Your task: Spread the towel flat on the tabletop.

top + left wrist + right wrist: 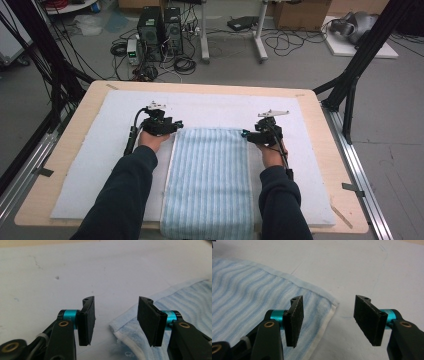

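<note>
High view shows us at the table with a gripper in each hand, both placed at the far end of a blue striped towel (207,180) that lies flat and lengthwise on a white mat (90,165), its near end hanging over the table edge toward us. We hold the left gripper (172,126) at the far left corner of the towel and the right gripper (246,134) at the far right corner, so that the two corners can be taken together; we judge that this even placing is meant for lifting the far edge and folding it toward us. Left gripper view confirms that the jaws stand wide apart and hold nothing, and the corner of the towel lies on the mat just below the gap, nearer to the jaw on the right of that view. Right gripper view shows the same released state: the jaws are spread, and the white hem of the corner lies between them, close to the jaw on the left. Both tools seem very near the cloth, but we cannot tell if they touch it.
</note>
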Motion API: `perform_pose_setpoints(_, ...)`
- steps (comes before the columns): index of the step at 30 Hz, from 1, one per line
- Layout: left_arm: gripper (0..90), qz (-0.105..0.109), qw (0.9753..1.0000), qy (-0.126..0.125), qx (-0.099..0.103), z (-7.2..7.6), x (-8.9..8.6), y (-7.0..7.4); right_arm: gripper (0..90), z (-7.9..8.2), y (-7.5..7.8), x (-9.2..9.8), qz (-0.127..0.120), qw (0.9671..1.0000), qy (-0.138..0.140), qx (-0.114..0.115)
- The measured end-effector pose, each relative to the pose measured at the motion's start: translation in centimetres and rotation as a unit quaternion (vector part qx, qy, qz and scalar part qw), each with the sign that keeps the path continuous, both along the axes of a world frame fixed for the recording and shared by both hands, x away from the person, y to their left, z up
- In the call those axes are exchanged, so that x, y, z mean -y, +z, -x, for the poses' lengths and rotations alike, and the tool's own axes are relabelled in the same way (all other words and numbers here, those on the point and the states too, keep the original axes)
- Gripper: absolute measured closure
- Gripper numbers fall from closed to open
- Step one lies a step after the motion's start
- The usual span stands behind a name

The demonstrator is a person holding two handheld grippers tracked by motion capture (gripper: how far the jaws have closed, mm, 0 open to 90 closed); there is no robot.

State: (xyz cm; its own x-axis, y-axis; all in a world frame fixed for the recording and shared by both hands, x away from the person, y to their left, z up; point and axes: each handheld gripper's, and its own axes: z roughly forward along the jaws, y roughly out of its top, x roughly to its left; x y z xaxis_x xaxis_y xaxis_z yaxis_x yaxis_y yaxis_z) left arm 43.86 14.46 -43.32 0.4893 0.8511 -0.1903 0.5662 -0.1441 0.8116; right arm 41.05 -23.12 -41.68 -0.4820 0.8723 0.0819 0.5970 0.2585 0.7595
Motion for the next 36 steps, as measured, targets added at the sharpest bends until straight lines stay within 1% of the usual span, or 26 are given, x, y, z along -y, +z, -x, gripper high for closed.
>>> perform_pose_setpoints(2, 50.5, -0.012, 0.9999, -0.008, -0.005, -0.1, 0.5, -0.6, 40.8, -0.2, -0.2, 0.0, 0.002, 1.0, -0.001, -0.003)
perform_pose_setpoints(5, 52.4, -0.039, 0.9991, -0.017, -0.005, 0.0, 1.2, -1.1, 40.8, -0.4, -0.5, 0.1, 0.005, 1.0, -0.001, -0.006)
perform_pose_setpoints(7, 54.0, -0.066, 0.9974, -0.027, -0.009, 0.1, 1.5, -1.6, 40.7, -0.5, -0.7, 0.0, 0.007, 0.9999, -0.002, -0.009)
perform_pose_setpoints(8, 55.0, -0.083, 0.9961, -0.031, 0.001, 0.3, 1.7, -1.6, 40.6, -0.6, -0.8, 0.0, 0.008, 0.9999, -0.003, -0.011)
perform_pose_setpoints(10, 57.2, -0.093, 0.9952, -0.028, 0.005, 0.4, 1.9, -1.5, 40.7, -0.9, -1.1, -0.1, 0.005, 0.9998, -0.004, -0.018)
perform_pose_setpoints(11, 62.8, -0.093, 0.995, -0.037, 0.006, 0.5, 1.9, -1.5, 41.0, -1.1, -1.3, -0.2, 0.007, 0.9997, -0.003, -0.021)
perform_pose_setpoints(12, 72.0, -0.088, 0.9952, -0.043, 0.007, 0.5, 2.0, -1.5, 40.9, -1.3, -1.5, -0.3, 0.009, 0.9996, -0.004, -0.028)
perform_pose_setpoints(13, 81.2, -0.089, 0.9949, -0.046, 0.005, 0.5, 2.0, -1.4, 41.1, -1.5, -1.6, -0.4, 0.012, 0.9995, -0.005, -0.029)
perform_pose_setpoints(14, 81.8, -0.082, 0.9956, -0.045, 0.002, 0.5, 2.0, -1.4, 41.3, -1.7, -1.7, -0.6, 0.016, 0.9994, -0.002, -0.032)
perform_pose_setpoints(15, 82.6, -0.068, 0.9968, -0.043, -0.002, 0.3, 1.8, -1.5, 41.6, -1.8, -1.8, -0.8, 0.024, 0.9992, -0.001, -0.033)
perform_pose_setpoints(16, 83.0, -0.058, 0.9977, -0.035, -0.005, 0.1, 1.5, -1.6, 43.4, -2.1, -2.0, -1.0, 0.034, 0.9988, 0.001, -0.035)
perform_pose_setpoints(17, 83.0, -0.053, 0.9983, -0.023, -0.003, -0.1, 1.3, -1.5, 46.6, -2.3, -2.2, -1.2, 0.048, 0.9982, 0.005, -0.035)
perform_pose_setpoints(18, 83.3, -0.041, 0.9991, -0.012, 0.0, -0.2, 1.0, -1.4, 49.0, -2.5, -2.4, -1.4, 0.053, 0.9979, 0.008, -0.035)
perform_pose_setpoints(19, 83.3, -0.033, 0.9994, -0.004, 0.004, -0.4, 0.8, -1.3, 56.8, -2.5, -2.4, -1.4, 0.048, 0.9983, 0.006, -0.033)
perform_pose_setpoints(21, 83.4, -0.031, 0.9995, -0.001, 0.009, -0.8, 0.7, -1.0, 82.5, -2.7, -2.3, -1.6, 0.039, 0.9983, 0.024, -0.036)
perform_pose_setpoints(22, 83.5, -0.031, 0.9993, 0.003, 0.018, -0.9, 0.7, -0.7, 84.7, -2.9, -2.3, -1.9, 0.052, 0.9976, 0.034, -0.031)
perform_pose_setpoints(23, 83.5, -0.028, 0.9991, 0.009, 0.031, -1.0, 0.6, -0.5, 85.6, -3.1, -2.1, -2.2, 0.059, 0.9972, 0.036, -0.029)
perform_pose_setpoints(24, 83.5, -0.021, 0.9989, 0.017, 0.037, -1.2, 0.5, -0.4, 86.1, -3.3, -1.9, -2.4, 0.064, 0.997, 0.038, -0.023)
perform_pose_setpoints(26, 83.4, -0.027, 0.9986, 0.024, 0.038, -1.6, 0.2, -0.2, 86.2, -4.0, -1.4, -2.5, 0.053, 0.998, 0.033, -0.009)
perform_pose_setpoints(27, 83.5, -0.02, 0.9985, 0.028, 0.043, -1.7, 0.0, 0.0, 86.2, -4.3, -1.0, -2.5, 0.045, 0.9985, 0.031, -0.003)
perform_pose_setpoints(29, 83.4, -0.014, 0.9976, 0.034, 0.059, -2.1, -0.2, 0.6, 86.2, -4.9, -0.3, -2.8, 0.049, 0.9983, 0.029, 0.01)
perform_pose_setpoints(31, 83.4, -0.002, 0.9962, 0.036, 0.08, -2.5, -0.4, 1.2, 86.2, -5.4, 0.3, -3.2, 0.057, 0.9977, 0.028, 0.023)
perform_pose_setpoints(32, 83.4, 0.002, 0.9959, 0.035, 0.084, -2.7, -0.5, 1.4, 86.2, -5.6, 0.6, -3.4, 0.056, 0.9977, 0.024, 0.031)
perform_pose_setpoints(33, 83.3, 0.004, 0.9957, 0.034, 0.086, -2.8, -0.6, 1.6, 86.2, -5.8, 0.9, -3.4, 0.06, 0.9974, 0.022, 0.035)
perform_pose_setpoints(34, 83.3, 0.009, 0.9955, 0.035, 0.087, -3.0, -0.7, 1.6, 86.1, -6.0, 1.0, -3.5, 0.057, 0.9975, 0.019, 0.037)
perform_pose_setpoints(36, 82.8, 0.009, 0.9955, 0.035, 0.087, -3.2, -0.7, 1.6, 85.5, -6.3, 1.1, -3.6, 0.059, 0.9973, 0.013, 0.042)
